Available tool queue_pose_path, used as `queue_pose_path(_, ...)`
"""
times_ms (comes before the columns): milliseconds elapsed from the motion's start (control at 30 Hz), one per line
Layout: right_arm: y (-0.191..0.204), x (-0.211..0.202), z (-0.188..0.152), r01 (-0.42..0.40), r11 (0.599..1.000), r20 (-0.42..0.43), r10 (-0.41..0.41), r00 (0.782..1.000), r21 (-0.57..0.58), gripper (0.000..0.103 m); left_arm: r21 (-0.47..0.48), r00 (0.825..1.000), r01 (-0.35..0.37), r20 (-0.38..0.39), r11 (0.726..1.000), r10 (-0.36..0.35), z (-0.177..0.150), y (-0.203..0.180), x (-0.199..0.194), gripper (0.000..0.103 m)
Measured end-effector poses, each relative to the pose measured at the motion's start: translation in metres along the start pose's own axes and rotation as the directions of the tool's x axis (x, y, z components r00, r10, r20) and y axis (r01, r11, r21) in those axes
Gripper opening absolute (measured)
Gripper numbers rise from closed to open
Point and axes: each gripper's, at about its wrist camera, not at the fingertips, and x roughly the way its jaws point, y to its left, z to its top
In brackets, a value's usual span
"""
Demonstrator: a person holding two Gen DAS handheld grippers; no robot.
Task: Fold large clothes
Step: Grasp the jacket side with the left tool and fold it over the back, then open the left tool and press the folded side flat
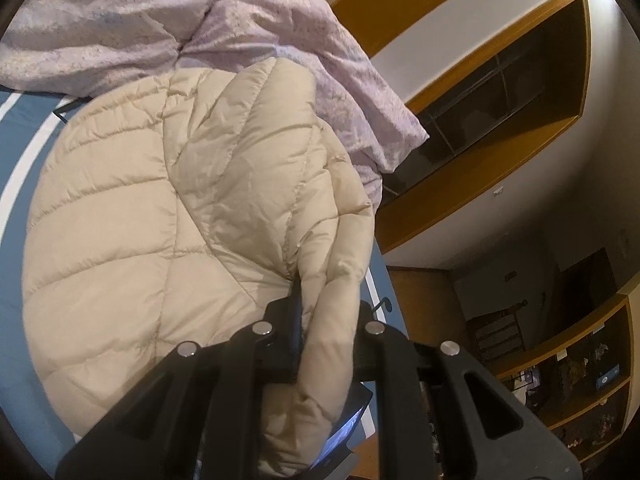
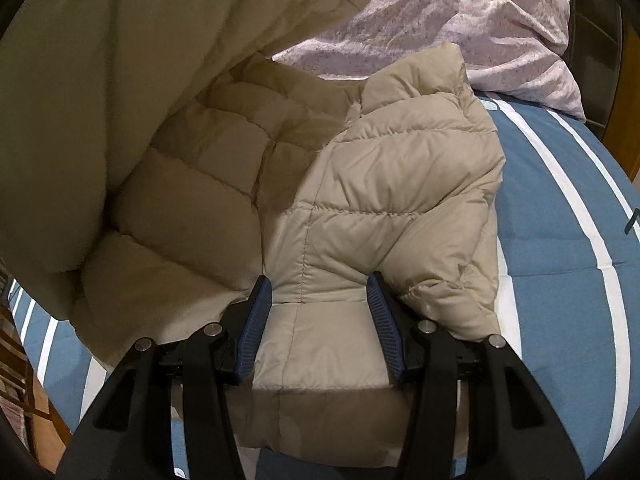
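A beige quilted puffer jacket [image 1: 160, 200] lies spread on a blue and white striped bed cover [image 1: 16, 140]. My left gripper [image 1: 326, 304] is shut on a thick fold at the jacket's right edge, and the fabric bulges over the jaws and hides one finger. In the right wrist view the same jacket [image 2: 380, 200] lies flat below, while a raised part of it [image 2: 120, 40] hangs over the upper left. My right gripper [image 2: 320, 292] stands open with its blue-padded fingers [image 2: 256, 320] set on the jacket's lower panel. The flat cloth lies between them, ungripped.
A crumpled lilac duvet [image 1: 120, 12] [image 2: 440, 8] lies at the far side of the bed. A wooden wall shelf [image 1: 500, 92] and lower shelves with small items [image 1: 580, 380] stand beyond the bed's right edge. Striped cover [image 2: 560, 220] shows to the jacket's right.
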Motion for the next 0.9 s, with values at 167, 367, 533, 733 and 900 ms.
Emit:
queue_pose_path(167,0.000,-0.002,-0.002,-0.015,1.000,0.005,0.015,1.000,0.011,0.052,-0.001,0.999,0.003,-0.033,1.000,-0.003,-0.003,-0.002,0.020,0.013)
queue_pose_path(367,-0.004,-0.003,-0.003,-0.041,0.999,0.010,0.041,0.999,0.033,0.052,-0.008,0.998,0.006,-0.070,1.000,-0.007,-0.008,-0.003,0.038,0.013)
queue_pose_path(533,-0.012,-0.005,-0.003,-0.077,0.995,0.015,0.076,0.997,0.069,0.052,-0.026,0.994,0.006,-0.106,1.000,-0.008,-0.009,0.000,0.054,0.013)
queue_pose_path(733,-0.019,-0.010,-0.007,-0.111,0.988,0.029,0.109,0.994,0.110,0.052,-0.070,0.984,0.029,-0.173,0.997,-0.040,-0.010,0.005,0.070,0.019)
queue_pose_path(900,-0.025,-0.010,-0.007,-0.118,0.985,0.030,0.115,0.993,0.129,0.052,-0.049,0.981,0.056,-0.181,0.997,-0.064,-0.010,-0.004,0.062,0.038)
